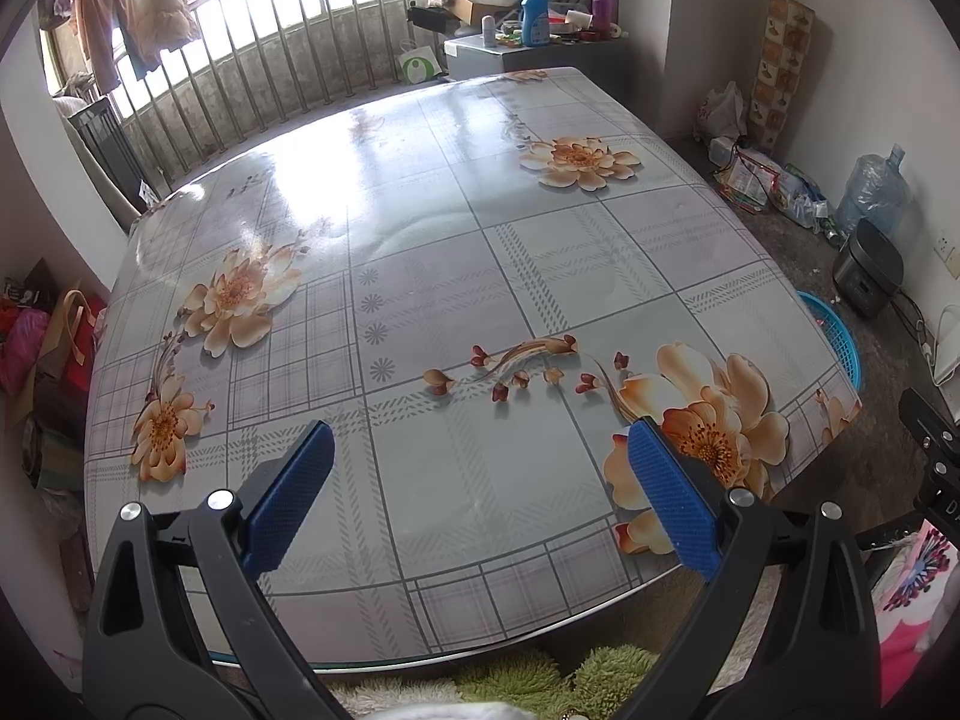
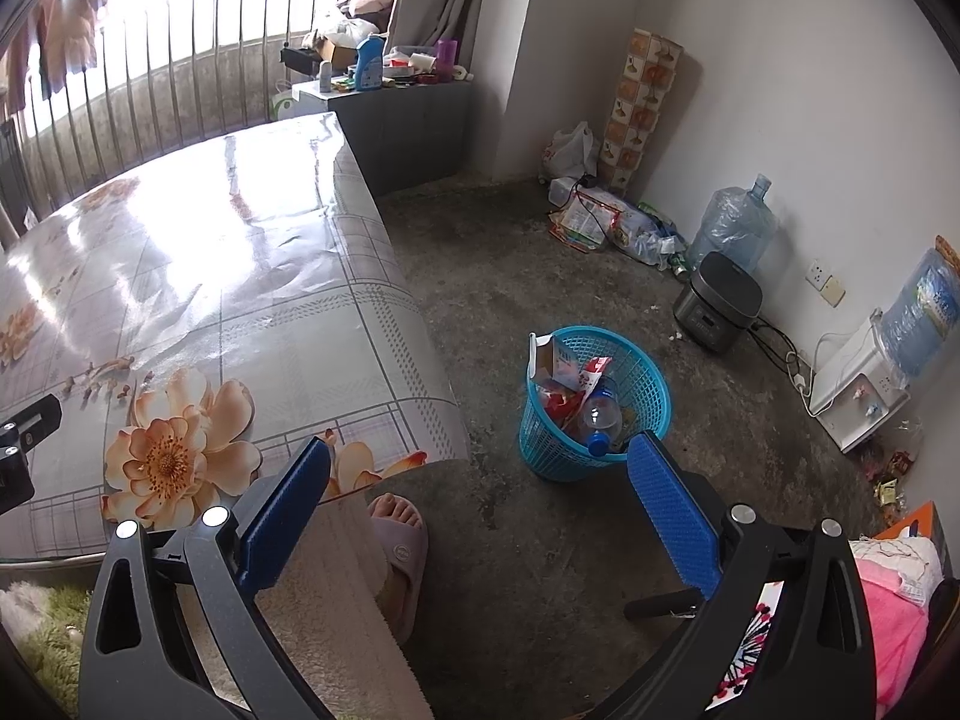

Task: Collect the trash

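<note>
A blue mesh trash basket (image 2: pixel 645 387) stands on the floor beside the table and holds a clear plastic bottle (image 2: pixel 600 417), a paper carton (image 2: pixel 552 360) and red wrappers (image 2: pixel 591 373). My right gripper (image 2: pixel 480 456) hovers open above the floor, just in front of the basket, with nothing between its fingers. My left gripper (image 1: pixel 480 438) is open over the near part of the flower-patterned table (image 1: pixel 420 240), also holding nothing. In the left wrist view only the rim of the basket (image 1: pixel 837 333) peeks past the table's right edge.
A person's slippered foot (image 2: pixel 399 540) rests on the floor by the table corner. Along the right wall stand a rice cooker (image 2: pixel 717 300), water jugs (image 2: pixel 735 222), a water dispenser (image 2: pixel 858 384) and bags of clutter (image 2: pixel 591 219). A grey cabinet (image 2: pixel 408 126) sits behind the table.
</note>
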`<state>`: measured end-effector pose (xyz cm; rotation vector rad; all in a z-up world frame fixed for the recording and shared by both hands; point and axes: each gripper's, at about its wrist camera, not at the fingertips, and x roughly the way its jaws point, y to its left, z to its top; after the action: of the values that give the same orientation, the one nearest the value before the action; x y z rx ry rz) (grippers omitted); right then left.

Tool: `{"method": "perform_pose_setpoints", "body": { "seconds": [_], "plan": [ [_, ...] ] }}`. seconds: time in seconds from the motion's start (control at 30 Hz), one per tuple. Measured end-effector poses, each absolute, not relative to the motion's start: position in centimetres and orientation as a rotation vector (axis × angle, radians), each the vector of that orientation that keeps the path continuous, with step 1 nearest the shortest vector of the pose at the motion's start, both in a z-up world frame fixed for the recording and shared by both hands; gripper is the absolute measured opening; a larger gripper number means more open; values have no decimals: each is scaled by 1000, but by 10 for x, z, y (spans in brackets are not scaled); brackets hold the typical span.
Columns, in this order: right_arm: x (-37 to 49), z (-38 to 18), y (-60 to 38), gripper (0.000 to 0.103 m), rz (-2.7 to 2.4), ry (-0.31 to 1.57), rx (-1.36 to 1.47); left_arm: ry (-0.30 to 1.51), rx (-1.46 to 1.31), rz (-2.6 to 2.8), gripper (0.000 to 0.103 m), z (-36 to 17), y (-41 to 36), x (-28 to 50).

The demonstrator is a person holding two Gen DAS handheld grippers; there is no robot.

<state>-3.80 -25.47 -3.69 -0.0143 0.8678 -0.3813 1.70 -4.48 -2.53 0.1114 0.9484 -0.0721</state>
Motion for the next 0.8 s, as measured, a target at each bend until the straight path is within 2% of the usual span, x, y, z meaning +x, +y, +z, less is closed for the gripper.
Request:
{"method": "perform_pose_setpoints", "body": {
  "seconds": [0.8],
  "plan": [
    [-37,-29,-251,96,-383,859,-14,941,112,-77,94,-21,-46,17]
  ]
}}
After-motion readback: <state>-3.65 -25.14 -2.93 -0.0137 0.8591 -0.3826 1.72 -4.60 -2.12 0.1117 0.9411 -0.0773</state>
